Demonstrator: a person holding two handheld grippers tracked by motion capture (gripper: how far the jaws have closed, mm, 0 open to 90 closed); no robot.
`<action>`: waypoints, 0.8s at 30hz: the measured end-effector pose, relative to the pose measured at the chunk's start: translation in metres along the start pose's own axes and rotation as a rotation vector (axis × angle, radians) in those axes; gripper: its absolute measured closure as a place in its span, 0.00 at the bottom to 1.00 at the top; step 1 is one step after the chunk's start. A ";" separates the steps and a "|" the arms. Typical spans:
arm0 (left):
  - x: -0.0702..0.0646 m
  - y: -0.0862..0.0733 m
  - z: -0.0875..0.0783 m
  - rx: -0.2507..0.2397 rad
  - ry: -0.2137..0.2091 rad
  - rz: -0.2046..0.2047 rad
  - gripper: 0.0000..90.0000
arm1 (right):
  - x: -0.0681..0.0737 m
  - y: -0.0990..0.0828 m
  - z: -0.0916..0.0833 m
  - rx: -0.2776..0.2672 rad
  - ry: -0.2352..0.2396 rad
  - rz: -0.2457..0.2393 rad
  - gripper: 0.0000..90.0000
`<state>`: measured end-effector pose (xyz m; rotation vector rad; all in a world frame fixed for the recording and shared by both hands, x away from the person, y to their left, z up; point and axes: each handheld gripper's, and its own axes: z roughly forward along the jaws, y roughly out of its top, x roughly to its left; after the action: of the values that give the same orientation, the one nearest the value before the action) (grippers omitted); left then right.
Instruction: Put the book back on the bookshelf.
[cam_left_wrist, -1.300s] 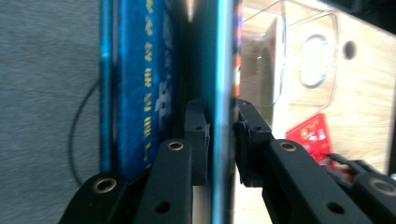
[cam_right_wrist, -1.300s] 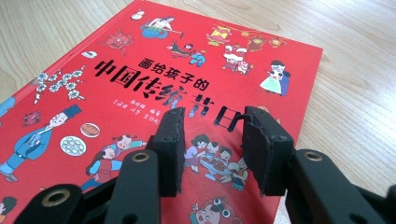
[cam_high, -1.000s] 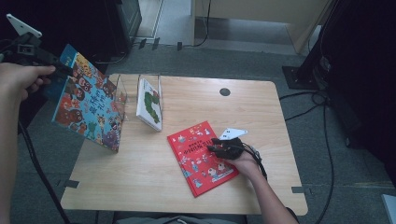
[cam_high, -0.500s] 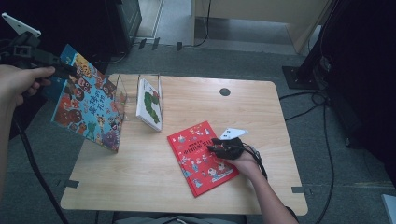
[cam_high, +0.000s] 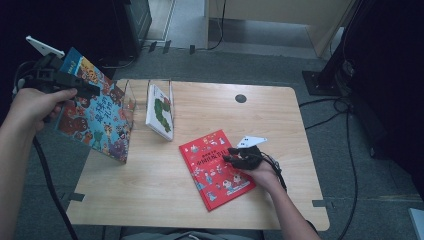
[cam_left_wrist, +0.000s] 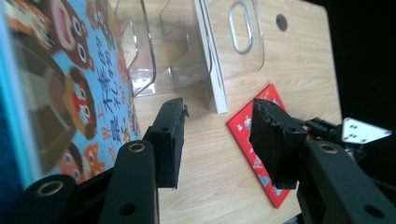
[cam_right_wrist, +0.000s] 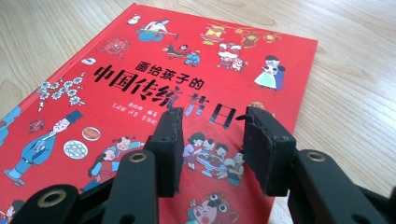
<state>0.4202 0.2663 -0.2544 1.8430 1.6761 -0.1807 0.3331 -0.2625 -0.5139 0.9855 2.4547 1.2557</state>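
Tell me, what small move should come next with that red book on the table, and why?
Probably the right tool should slide to an edge of the red book and pinch it there: its jaws stand open over the flat cover, gripping nothing. The jaws of the left tool have just been opening, empty, beside the blue book by the clear rack.

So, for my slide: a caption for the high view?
Left gripper open beside a blue book in a clear rack; right gripper over a red book.
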 end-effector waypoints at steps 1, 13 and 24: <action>-0.001 -0.002 0.003 0.006 0.002 0.004 0.61 | 0.000 0.000 0.000 0.002 -0.002 0.003 0.64; -0.013 -0.026 0.037 0.049 -0.010 0.072 0.58 | -0.002 -0.001 -0.004 0.005 -0.008 0.010 0.64; -0.019 -0.046 0.067 0.061 -0.017 0.115 0.56 | -0.003 -0.002 -0.007 0.004 -0.014 0.010 0.64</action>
<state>0.3948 0.2140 -0.3142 1.9713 1.5638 -0.2003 0.3311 -0.2699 -0.5118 1.0062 2.4456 1.2426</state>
